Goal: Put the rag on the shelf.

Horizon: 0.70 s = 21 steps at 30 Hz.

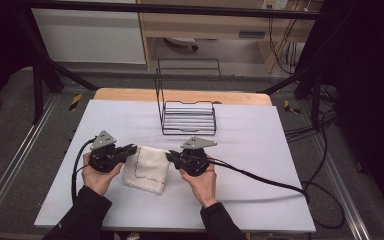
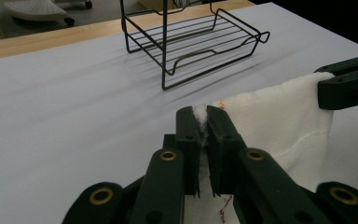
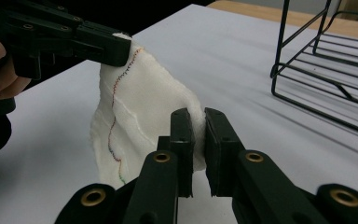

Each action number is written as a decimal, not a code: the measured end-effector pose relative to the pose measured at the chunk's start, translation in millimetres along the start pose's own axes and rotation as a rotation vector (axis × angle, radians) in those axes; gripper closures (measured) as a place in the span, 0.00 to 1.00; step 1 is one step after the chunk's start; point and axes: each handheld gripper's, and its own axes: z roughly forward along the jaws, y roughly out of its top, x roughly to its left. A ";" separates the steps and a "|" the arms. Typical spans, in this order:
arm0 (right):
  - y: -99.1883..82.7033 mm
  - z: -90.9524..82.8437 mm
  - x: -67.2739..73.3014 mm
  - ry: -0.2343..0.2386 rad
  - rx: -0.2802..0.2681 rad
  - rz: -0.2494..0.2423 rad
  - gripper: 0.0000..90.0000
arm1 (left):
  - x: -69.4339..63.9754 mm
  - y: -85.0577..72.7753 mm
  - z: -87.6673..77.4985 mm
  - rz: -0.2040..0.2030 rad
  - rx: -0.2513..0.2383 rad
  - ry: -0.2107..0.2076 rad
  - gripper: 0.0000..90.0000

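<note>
Cloth [image 1: 146, 168] pinched between both grippers' fingers [image 2: 188, 140]

I find nothing I can read in any of the views. A small blue label [image 1: 252, 34] sits on the wooden shelf at the upper middle of the high view, but it is too small and blurred for me to make out.
</note>
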 end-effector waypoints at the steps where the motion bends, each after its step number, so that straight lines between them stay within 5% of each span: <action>1: 1.3 -1.1 0.6 -0.002 -0.003 -0.005 0.92 | -0.8 0.7 -1.4 0.000 -0.008 0.001 0.93; 21: 22.1 -26.1 7.0 -0.010 -0.104 -0.082 0.92 | -15.3 15.0 -22.4 -0.009 -0.141 0.009 0.93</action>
